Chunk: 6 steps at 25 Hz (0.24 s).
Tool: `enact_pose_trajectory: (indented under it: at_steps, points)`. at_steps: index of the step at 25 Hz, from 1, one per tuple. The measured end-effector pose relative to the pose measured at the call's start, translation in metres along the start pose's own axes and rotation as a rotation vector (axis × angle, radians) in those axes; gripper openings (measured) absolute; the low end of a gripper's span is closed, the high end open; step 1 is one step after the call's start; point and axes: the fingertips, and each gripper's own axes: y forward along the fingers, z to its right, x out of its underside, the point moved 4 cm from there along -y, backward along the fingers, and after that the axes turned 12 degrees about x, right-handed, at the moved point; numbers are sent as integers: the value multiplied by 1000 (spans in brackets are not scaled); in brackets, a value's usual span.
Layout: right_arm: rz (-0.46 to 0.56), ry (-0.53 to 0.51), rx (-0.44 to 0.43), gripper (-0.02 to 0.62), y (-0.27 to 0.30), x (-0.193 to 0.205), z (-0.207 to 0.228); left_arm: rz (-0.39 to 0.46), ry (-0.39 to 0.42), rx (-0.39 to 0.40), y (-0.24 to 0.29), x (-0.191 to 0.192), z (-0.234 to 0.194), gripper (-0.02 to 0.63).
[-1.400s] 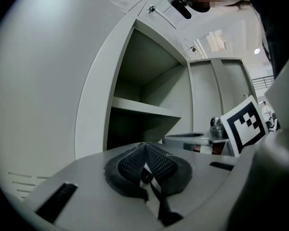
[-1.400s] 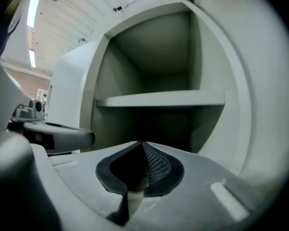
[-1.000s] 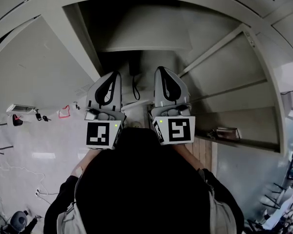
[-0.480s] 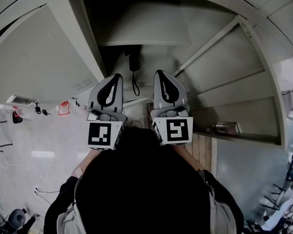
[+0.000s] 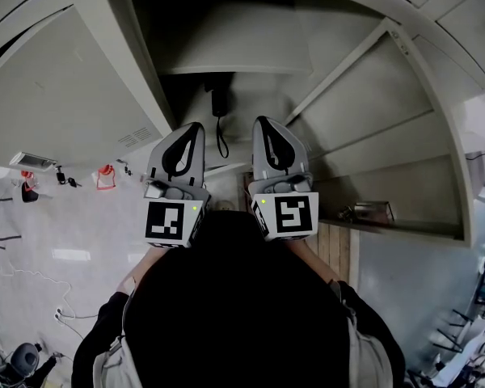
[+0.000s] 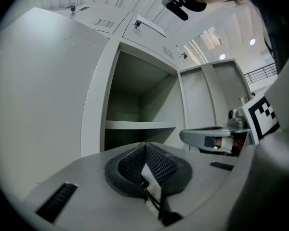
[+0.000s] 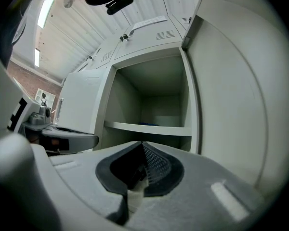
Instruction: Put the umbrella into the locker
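Note:
The open locker (image 5: 238, 55) faces me, with a shelf (image 6: 139, 125) across its inside. Below that shelf a black umbrella handle (image 5: 218, 102) with a hanging wrist loop (image 5: 222, 142) shows inside the compartment. My left gripper (image 5: 192, 125) and right gripper (image 5: 263, 121) are held level, side by side, just in front of the opening, apart from the umbrella. In the left gripper view the left gripper (image 6: 144, 144) has its pads together and nothing held. The right gripper (image 7: 142, 143) is likewise shut and empty. In both gripper views the jaws hide the umbrella.
The locker's door (image 5: 73, 103) stands swung open at the left, and a second panel (image 5: 364, 111) angles out at the right. On the floor at the left lie cables and a small red thing (image 5: 105, 180). A metal fitting (image 5: 372, 212) sits low right.
Both grippers stay side by side and shut. Only the head view has shifted a little, so the locker and the umbrella handle sit slightly higher in the picture.

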Motion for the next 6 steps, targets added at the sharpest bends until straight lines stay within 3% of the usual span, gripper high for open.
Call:
enact_pose_trajectory:
  at_steps: [6]
  points:
    - [-5, 6, -14, 3, 2, 3, 4, -2, 6, 3, 5, 1, 4, 6]
